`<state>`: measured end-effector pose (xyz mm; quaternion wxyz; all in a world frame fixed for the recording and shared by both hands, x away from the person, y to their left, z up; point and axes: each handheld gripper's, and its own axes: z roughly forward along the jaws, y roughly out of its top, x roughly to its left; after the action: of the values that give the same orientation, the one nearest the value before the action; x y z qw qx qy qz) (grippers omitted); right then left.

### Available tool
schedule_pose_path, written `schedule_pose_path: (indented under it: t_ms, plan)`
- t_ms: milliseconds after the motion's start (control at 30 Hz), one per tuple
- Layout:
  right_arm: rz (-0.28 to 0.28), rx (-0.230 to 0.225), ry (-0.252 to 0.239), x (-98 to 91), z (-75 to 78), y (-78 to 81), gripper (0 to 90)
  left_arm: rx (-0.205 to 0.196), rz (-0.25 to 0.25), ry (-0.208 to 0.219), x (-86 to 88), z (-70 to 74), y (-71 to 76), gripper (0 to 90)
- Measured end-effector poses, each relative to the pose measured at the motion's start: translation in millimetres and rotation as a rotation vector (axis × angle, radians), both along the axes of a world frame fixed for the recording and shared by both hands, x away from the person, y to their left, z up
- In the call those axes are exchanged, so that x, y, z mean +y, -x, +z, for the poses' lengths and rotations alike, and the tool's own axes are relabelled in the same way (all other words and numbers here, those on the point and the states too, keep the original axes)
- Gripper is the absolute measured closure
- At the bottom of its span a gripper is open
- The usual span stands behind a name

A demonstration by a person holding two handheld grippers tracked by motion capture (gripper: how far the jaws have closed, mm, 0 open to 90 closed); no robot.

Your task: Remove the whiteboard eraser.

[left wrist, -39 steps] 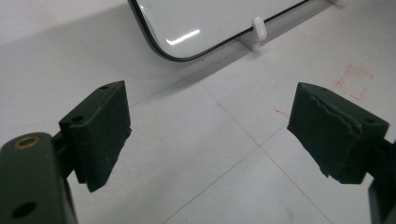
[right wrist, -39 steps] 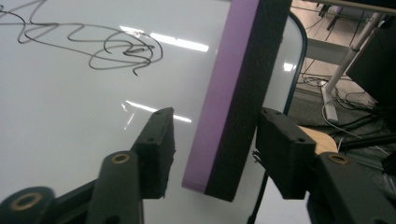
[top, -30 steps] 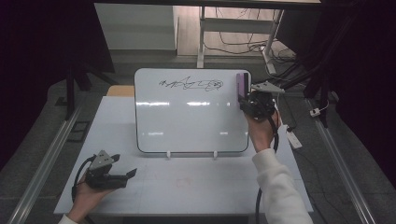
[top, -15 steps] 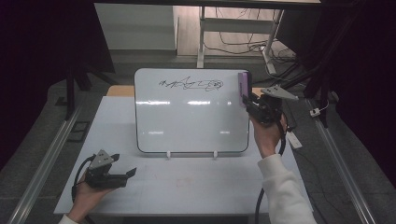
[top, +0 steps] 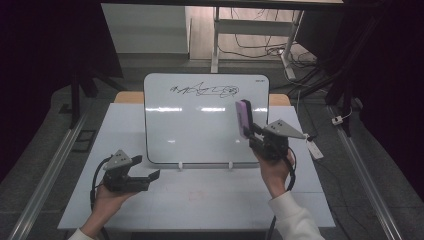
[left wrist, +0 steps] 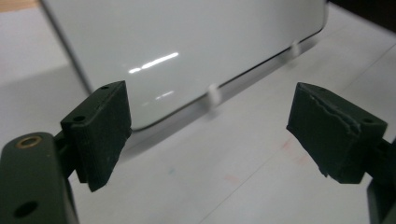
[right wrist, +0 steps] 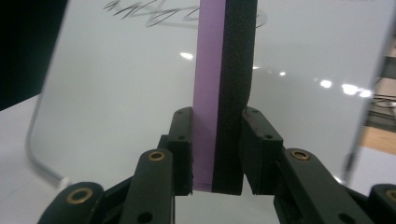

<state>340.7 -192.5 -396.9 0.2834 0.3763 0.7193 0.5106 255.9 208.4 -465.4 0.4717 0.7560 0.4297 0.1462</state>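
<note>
Now eraser (top: pixel 243 117) lower (mid-whiteboard (top: pixel 200 125))

Held upright between closed jaws of the right gripper (top: pixel 251 134): an eraser (top: pixel 244 117) — purple body on one side, black felt pad on the other, long and narrow. Stood in front of the whiteboard (top: pixel 200 125), right of its middle. Propped near upright on the table — glossy white, rounded corners, a black scribble (top: pixel 204 91) along the top.
</note>
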Motion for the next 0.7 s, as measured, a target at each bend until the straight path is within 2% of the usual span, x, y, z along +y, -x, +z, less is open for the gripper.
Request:
schedule_pose_path:
  t_ms: [33,67,133,233,467,600,700]
  plan:
    - [0.027,0.005,0.001,8.2,-7.2,5.3,66.9,-0.014,-0.001,-0.011,-4.8,4.2,-0.5,13.8]
    - [0.027,0.005,0.001,8.2,-7.2,5.3,66.9,-0.026,-0.006,-0.015,-9.2,8.5,-0.7,13.8]
    - [0.052,0.002,0.006,16.0,-13.8,9.8,66.9,-0.029,-0.031,0.012,-15.7,15.9,-2.6,14.0]
    - [0.087,0.005,0.013,28.3,-26.8,15.1,66.8,-0.033,-0.030,0.025,-22.2,22.5,-8.0,14.3]
    - [0.116,0.012,0.029,41.2,-43.1,18.5,66.8,-0.012,-0.010,0.036,-31.3,22.5,-24.9,14.9]
    - [0.139,0.019,0.029,50.1,-51.1,21.5,66.8,-0.005,-0.018,0.037,-41.5,22.1,-33.7,15.2]
    - [0.156,0.005,0.030,57.3,-55.7,26.0,66.7,-0.005,-0.027,0.042,-49.5,23.0,-39.0,15.5]
